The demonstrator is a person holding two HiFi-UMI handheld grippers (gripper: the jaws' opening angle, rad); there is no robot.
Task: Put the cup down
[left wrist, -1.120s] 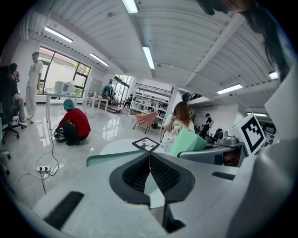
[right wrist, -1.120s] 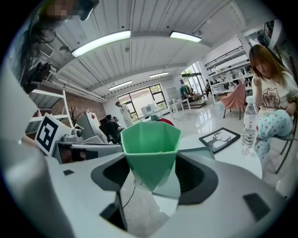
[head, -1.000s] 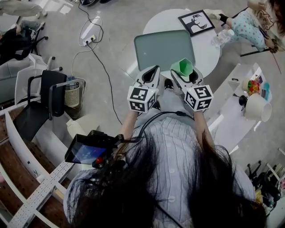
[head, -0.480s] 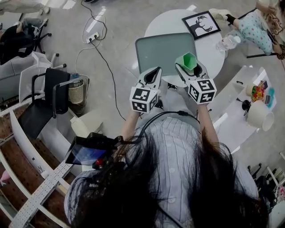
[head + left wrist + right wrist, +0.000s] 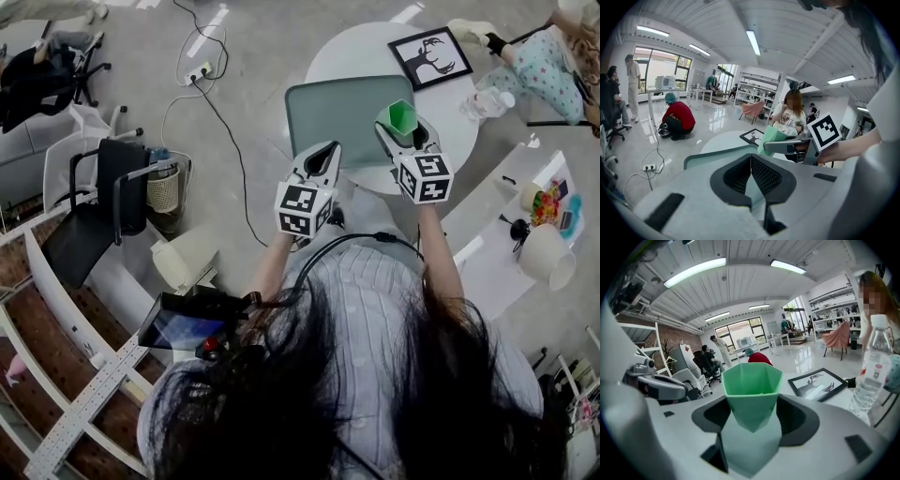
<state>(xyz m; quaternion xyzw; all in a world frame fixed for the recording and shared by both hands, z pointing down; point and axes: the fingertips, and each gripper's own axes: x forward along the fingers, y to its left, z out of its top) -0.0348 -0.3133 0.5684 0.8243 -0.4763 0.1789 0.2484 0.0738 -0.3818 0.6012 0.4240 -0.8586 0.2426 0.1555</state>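
A green faceted cup (image 5: 401, 116) is upright between the jaws of my right gripper (image 5: 406, 132), which is shut on it. The cup hangs over the right edge of a grey-green tray (image 5: 336, 111) on a round white table (image 5: 366, 47). In the right gripper view the cup (image 5: 752, 387) fills the gap between the dark pads (image 5: 799, 418). My left gripper (image 5: 324, 152) is beside it at the tray's near edge, shut and empty. In the left gripper view, the left gripper (image 5: 751, 158) has its pads touching, and the cup (image 5: 770, 138) shows at the right.
A framed deer picture (image 5: 429, 54) lies at the back of the table, and a clear water bottle (image 5: 487, 99) lies at its right edge. A black chair (image 5: 94, 211) and a wire bin (image 5: 161, 192) stand left. A white side table (image 5: 511, 239) is at the right.
Both grippers have moved forward toward the table. The cup has gone from the tray's near right corner to farther over its right edge, still held.
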